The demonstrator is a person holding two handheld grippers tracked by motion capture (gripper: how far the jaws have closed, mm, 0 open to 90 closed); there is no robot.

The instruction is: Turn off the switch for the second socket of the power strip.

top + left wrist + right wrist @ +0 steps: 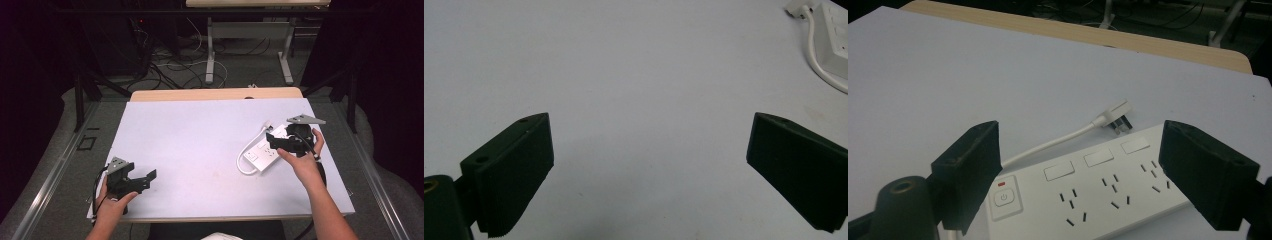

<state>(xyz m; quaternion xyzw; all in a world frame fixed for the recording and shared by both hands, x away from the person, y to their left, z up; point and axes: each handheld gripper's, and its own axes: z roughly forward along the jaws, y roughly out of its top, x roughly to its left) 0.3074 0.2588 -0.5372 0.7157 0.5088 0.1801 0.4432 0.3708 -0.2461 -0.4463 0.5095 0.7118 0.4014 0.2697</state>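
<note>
A white power strip (264, 150) lies on the right of the white-covered table (195, 140). Its white cable (242, 161) loops round to a plug (268, 125) lying loose beside it. My right gripper (274, 142) hovers just over the strip, open, with nothing between its jaws. In the right gripper view the strip (1088, 195) shows a power button, several sockets and the plug (1115, 117) beyond, framed by the open right gripper (1080, 150). My left gripper (147, 181) is open near the front left corner. The left gripper (649, 130) points across bare tabletop, with the strip (834, 35) far off.
The table's wooden far edge (215, 94) shows past the white cover. Beyond it, cables (175, 70) lie tangled on the floor by the legs of another table (210, 50). Dark frames stand to either side.
</note>
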